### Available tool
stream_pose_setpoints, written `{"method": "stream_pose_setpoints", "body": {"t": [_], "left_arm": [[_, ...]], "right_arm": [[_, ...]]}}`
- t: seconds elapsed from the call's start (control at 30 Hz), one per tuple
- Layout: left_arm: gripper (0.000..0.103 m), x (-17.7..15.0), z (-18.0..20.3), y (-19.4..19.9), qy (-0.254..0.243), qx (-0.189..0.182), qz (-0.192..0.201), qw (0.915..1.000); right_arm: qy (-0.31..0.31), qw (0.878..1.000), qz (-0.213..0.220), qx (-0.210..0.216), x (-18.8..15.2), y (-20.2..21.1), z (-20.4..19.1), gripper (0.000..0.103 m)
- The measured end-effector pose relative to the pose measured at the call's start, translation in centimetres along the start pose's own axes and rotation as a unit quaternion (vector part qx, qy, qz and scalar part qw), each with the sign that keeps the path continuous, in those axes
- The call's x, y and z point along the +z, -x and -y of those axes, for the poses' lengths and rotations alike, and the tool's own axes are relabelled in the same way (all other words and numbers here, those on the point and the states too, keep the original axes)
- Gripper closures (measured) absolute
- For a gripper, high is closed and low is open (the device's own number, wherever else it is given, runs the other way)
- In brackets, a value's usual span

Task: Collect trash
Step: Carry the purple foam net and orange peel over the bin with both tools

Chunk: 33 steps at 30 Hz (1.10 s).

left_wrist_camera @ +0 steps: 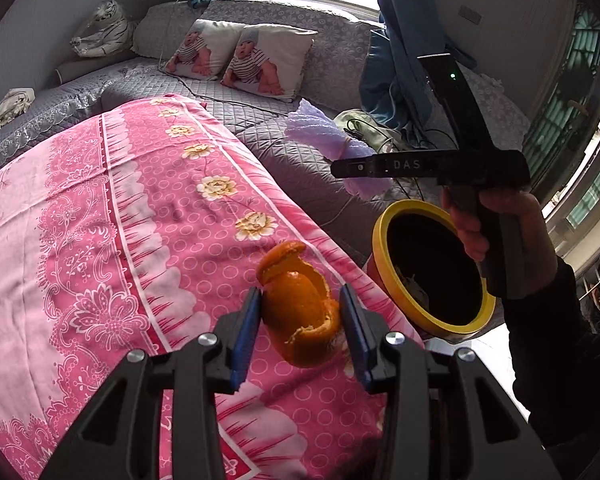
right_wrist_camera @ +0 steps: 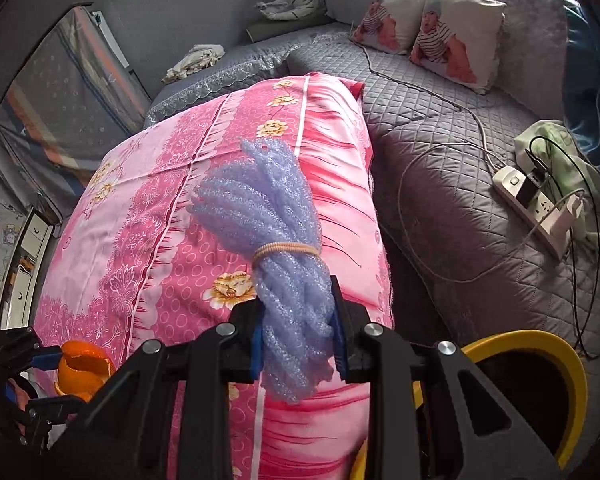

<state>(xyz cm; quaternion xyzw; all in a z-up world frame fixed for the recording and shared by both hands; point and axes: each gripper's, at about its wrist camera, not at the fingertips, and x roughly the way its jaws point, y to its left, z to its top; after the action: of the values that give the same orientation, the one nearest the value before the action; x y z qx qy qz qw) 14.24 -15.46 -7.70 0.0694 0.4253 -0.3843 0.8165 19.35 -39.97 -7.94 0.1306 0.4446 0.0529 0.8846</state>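
Note:
My left gripper (left_wrist_camera: 300,314) is shut on a curled piece of orange peel (left_wrist_camera: 298,308), held above the pink flowered quilt (left_wrist_camera: 120,240). My right gripper (right_wrist_camera: 298,332) is shut on a bundle of purple foam netting (right_wrist_camera: 276,240) tied with a rubber band. In the left wrist view the right gripper (left_wrist_camera: 340,169) shows from the side in a person's hand, the purple netting (left_wrist_camera: 320,132) sticking out of it, just above a yellow-rimmed bin (left_wrist_camera: 432,272) beside the bed. In the right wrist view the orange peel (right_wrist_camera: 82,370) and left gripper (right_wrist_camera: 56,376) sit at the lower left.
The yellow bin (right_wrist_camera: 540,344) stands at the bed's edge, dark inside. A grey quilted bed (right_wrist_camera: 440,152) carries a power strip (right_wrist_camera: 536,204) with cables, two baby-print cushions (left_wrist_camera: 240,56), a toy tiger (left_wrist_camera: 104,28) and crumpled cloths. Blue jeans (left_wrist_camera: 396,64) hang by the window.

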Motion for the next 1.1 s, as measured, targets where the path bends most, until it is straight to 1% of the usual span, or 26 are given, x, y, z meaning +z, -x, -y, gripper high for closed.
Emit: {"method": "stream_pose_setpoints", "body": {"t": [0.27,0.5,0.67,0.73,0.93,1.1], "left_arm": [[0.065,1.4,5.1,-1.8,-0.054,-0.030,-0.012,0.9980],[0.065,2.7,9.9,-3.6,-0.105,-0.058,-0.022,0.9925],[0.065,3.2,13.2,-5.0,-0.144,-0.072,-0.032,0.9865],[0.065,3.3,14.3,-5.6,-0.154,-0.077,-0.038,0.9843],[0.065,3.4,16.5,-7.1,-0.172,-0.092,-0.049,0.9796],[0.065,3.6,17.5,-8.4,-0.176,-0.101,-0.052,0.9778]], "right_arm": [[-0.070,0.996,0.031,-0.045,-3.6,4.9,6.9,0.078],[-0.117,0.989,0.047,-0.080,-7.2,8.6,11.3,0.078],[-0.137,0.982,0.055,-0.114,-9.3,10.9,13.3,0.078],[-0.146,0.980,0.058,-0.121,-9.9,11.5,13.9,0.078],[-0.167,0.974,0.062,-0.138,-11.4,12.8,15.4,0.077],[-0.176,0.971,0.059,-0.150,-12.3,13.1,16.0,0.077]]}}
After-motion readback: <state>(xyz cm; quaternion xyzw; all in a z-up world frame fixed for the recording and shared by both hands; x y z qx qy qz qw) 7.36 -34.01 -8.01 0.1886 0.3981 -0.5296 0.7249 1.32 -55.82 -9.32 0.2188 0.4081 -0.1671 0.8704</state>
